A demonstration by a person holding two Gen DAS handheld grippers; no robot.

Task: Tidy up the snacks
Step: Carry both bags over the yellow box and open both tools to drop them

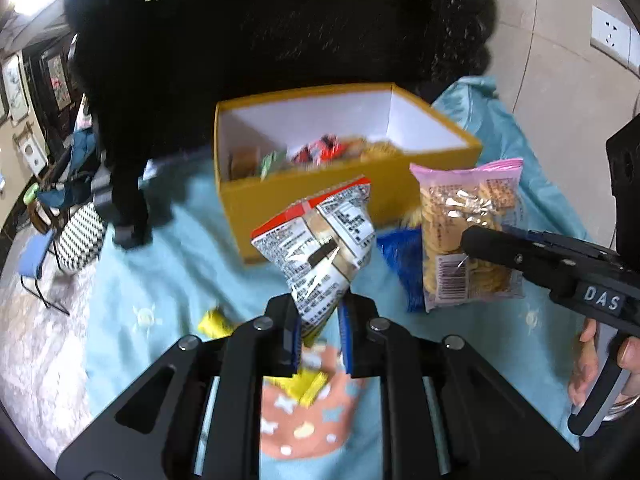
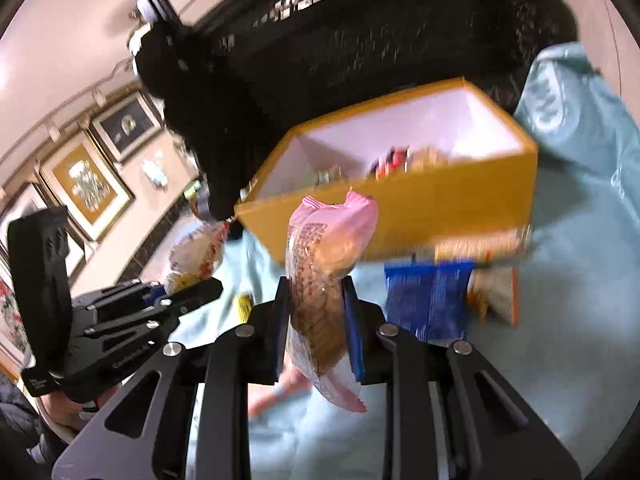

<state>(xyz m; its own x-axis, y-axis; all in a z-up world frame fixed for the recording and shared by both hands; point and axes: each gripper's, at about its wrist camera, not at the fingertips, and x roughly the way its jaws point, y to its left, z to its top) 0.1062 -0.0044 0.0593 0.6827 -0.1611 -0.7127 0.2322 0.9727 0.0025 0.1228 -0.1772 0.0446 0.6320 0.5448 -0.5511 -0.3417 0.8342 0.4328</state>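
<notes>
My left gripper (image 1: 318, 320) is shut on a white and red snack packet (image 1: 320, 248) and holds it above the blue cloth, in front of the yellow box (image 1: 304, 196). My right gripper (image 2: 316, 312) is shut on a pink bag of biscuits (image 2: 324, 280), held upright before the same yellow box (image 2: 452, 208). The box is open, with several snacks inside. The right gripper and pink bag (image 1: 468, 232) also show in the left wrist view, and the left gripper with its packet (image 2: 196, 256) in the right wrist view.
A blue packet (image 2: 428, 300) and an orange-edged packet (image 2: 496, 292) lie on the blue cloth (image 2: 560, 320) by the box. Small yellow candies (image 1: 214, 322) lie on the cloth. A black chair back (image 1: 260, 32) rises behind the box.
</notes>
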